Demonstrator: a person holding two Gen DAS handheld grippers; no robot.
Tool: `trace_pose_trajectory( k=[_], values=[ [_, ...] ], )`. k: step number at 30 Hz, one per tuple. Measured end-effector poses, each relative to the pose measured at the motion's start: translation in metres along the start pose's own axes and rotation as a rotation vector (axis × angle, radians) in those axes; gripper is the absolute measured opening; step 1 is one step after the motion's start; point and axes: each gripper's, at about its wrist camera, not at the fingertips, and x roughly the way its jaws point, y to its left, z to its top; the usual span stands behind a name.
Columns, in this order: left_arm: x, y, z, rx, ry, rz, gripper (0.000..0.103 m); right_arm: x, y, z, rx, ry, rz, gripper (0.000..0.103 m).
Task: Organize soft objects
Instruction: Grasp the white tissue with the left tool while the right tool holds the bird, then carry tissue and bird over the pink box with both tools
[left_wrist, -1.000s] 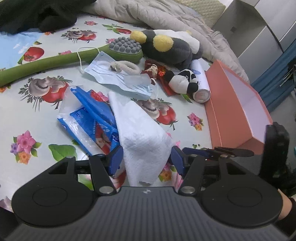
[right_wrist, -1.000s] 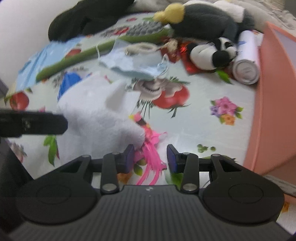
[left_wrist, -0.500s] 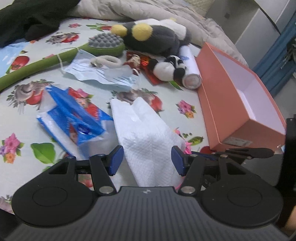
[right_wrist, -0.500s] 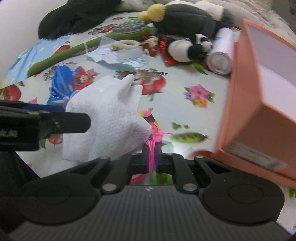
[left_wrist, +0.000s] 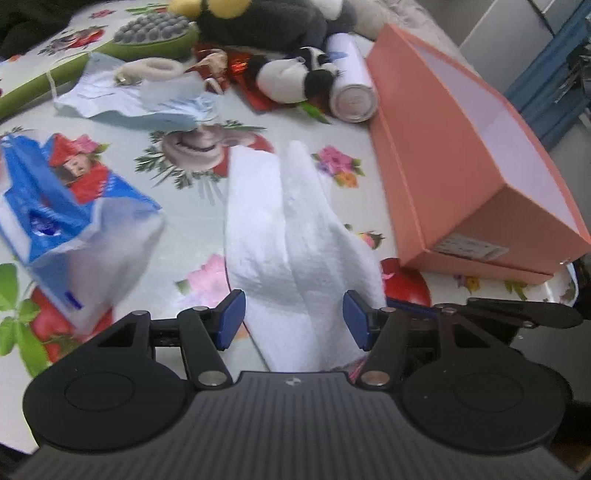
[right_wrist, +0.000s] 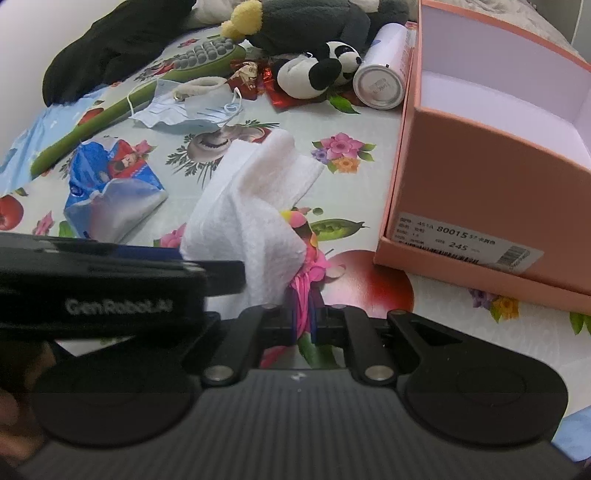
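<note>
A white tissue (left_wrist: 291, 240) lies draped between the fingers of my left gripper (left_wrist: 293, 320), which is open around it. In the right wrist view the tissue (right_wrist: 251, 206) rests over a pink tasselled toy (right_wrist: 301, 284). My right gripper (right_wrist: 303, 317) is shut on the pink toy's strands. The left gripper's body (right_wrist: 110, 280) shows at the left of that view. An open pink box (left_wrist: 476, 162) stands to the right, also in the right wrist view (right_wrist: 491, 177).
A blue tissue packet (left_wrist: 62, 218), a face mask (left_wrist: 147, 107), a panda plush (left_wrist: 295, 79), a white can (left_wrist: 351, 88), a green massage brush (left_wrist: 147, 37) and a dark plush toy (right_wrist: 306, 26) lie on the flowered tablecloth (left_wrist: 184, 177).
My right gripper shut on the pink toy. Both grippers moved forward and right toward the pink box, carrying the tissue along. The left gripper stayed open.
</note>
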Motion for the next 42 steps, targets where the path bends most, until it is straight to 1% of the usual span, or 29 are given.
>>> trace_pose_trajectory(
  k=[2,3,4,6,7,8,10,13,17,18,19,21,22,24,26,29,33,38,42],
  values=[
    [0.003,-0.001,0.001,-0.004,0.006,-0.018,0.064,0.001,-0.001,0.000,0.003,-0.002,0.004,0.010],
    [0.004,0.001,0.002,-0.020,0.008,-0.042,0.064,0.001,-0.001,0.000,0.005,-0.003,0.005,0.009],
    [0.004,0.003,0.004,-0.048,0.016,-0.072,0.064,0.002,-0.003,-0.001,0.008,-0.003,0.006,0.009],
    [0.003,0.013,0.006,-0.147,0.030,-0.156,0.064,0.002,-0.004,-0.001,0.010,-0.005,0.011,0.009],
    [0.004,0.018,0.006,-0.193,0.035,-0.181,0.064,0.002,-0.005,-0.001,0.013,-0.005,0.013,0.009],
    [0.003,0.020,0.007,-0.214,0.033,-0.193,0.065,0.002,-0.005,0.000,0.017,-0.005,0.015,0.009],
    [0.001,0.025,0.009,-0.246,0.031,-0.226,0.067,0.002,-0.006,0.000,0.020,-0.003,0.018,0.009],
    [-0.003,0.030,0.011,-0.306,0.023,-0.306,0.075,0.002,-0.005,0.000,0.006,-0.003,0.021,0.009],
    [0.003,0.026,0.015,-0.297,0.028,-0.280,0.074,0.003,-0.004,0.000,-0.012,-0.007,0.033,0.009],
    [0.007,0.024,0.016,-0.291,0.039,-0.262,0.074,0.002,-0.004,0.000,-0.017,-0.007,0.033,0.009],
    [0.008,0.023,0.015,-0.285,0.051,-0.245,0.070,0.002,-0.004,0.000,-0.019,-0.007,0.035,0.009],
    [0.015,0.021,0.015,-0.266,0.072,-0.197,0.047,0.001,-0.005,-0.001,-0.012,-0.007,0.038,0.009],
    [0.016,0.021,0.015,-0.257,0.070,-0.185,0.042,0.001,-0.006,-0.001,-0.009,-0.006,0.037,0.009],
    [0.016,0.021,0.016,-0.240,0.072,-0.163,0.015,0.000,-0.006,-0.001,-0.006,-0.007,0.031,0.008],
    [0.013,0.023,0.016,-0.225,0.063,-0.134,0.006,-0.001,-0.006,-0.001,0.000,-0.008,0.022,0.008],
    [0.004,0.027,0.016,-0.211,0.034,-0.114,0.004,-0.003,-0.004,-0.002,0.008,-0.010,0.008,0.008],
    [-0.016,0.029,0.012,-0.170,-0.006,-0.089,0.004,-0.011,-0.002,-0.002,0.014,-0.026,-0.008,0.007],
    [-0.046,0.027,0.009,-0.120,-0.043,-0.068,0.004,-0.027,0.004,-0.002,0.021,-0.065,-0.024,0.007],
    [-0.067,0.024,0.010,-0.085,-0.071,-0.059,0.004,-0.045,0.006,0.000,0.039,-0.098,-0.020,0.007]
  ],
)
